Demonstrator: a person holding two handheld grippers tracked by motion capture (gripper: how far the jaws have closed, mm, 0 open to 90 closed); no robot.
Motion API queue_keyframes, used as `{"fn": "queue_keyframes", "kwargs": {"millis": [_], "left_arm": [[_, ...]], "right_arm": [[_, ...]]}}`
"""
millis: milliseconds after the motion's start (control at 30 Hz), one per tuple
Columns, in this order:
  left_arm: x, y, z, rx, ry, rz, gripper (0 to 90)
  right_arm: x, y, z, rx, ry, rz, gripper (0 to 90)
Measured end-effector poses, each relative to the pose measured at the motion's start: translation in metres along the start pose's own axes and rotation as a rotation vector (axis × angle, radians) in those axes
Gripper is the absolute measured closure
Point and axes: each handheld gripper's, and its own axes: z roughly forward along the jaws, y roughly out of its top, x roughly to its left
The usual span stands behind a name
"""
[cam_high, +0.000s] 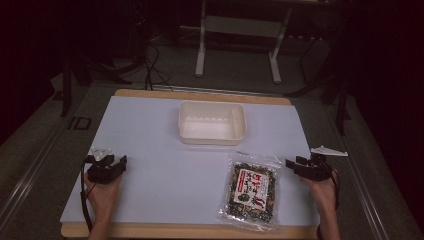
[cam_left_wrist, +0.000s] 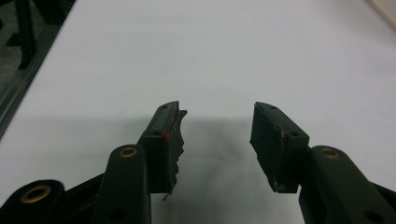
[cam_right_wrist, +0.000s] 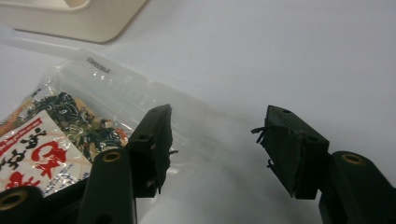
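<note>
Glossy clear plastic snack bag (cam_high: 251, 191) (crinkled, paper label inside); matt cream plastic tub (cam_high: 212, 122); smooth matt white surface (cam_high: 160, 175), wood-edged; frayed black rubber pads (cam_right_wrist: 161, 149).

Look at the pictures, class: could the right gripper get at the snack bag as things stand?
Probably yes. The right gripper hovers just beside the bag, jaws open, and its own view shows the bag's clear top edge right ahead. Nothing lies between them; the tub sits farther back.

free: mat (cam_high: 150, 150) centre and left | obstacles: tub (cam_high: 212, 123) at back, packet (cam_high: 251, 190) front right
</note>
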Motion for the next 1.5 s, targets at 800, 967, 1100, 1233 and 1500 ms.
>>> {"fn": "queue_keyframes", "kwargs": {"millis": [800, 967, 1100, 1233, 1500], "left_arm": [[-0.013, -0.002, 0.005, 0.046, 0.005, 0.091, 49.1], [-0.013, -0.002, 0.005, 0.048, 0.007, 0.095, 48.6], [-0.014, -0.002, 0.005, 0.045, 0.01, 0.097, 48.1], [-0.015, -0.002, 0.006, 0.048, 0.013, 0.1, 47.6], [-0.015, -0.002, 0.006, 0.052, 0.018, 0.107, 47.1]], "right_arm": [[-0.007, 0.015, 0.045, 0.095, 0.201, -0.009, 43.8], [-0.002, 0.016, 0.049, 0.119, 0.275, -0.055, 53.8], [0.003, 0.019, 0.043, 0.106, 0.307, -0.104, 56.3], [0.008, 0.021, 0.038, 0.097, 0.344, -0.162, 57.5], [0.023, 0.02, 0.045, 0.19, 0.31, -0.304, 58.2]]}}
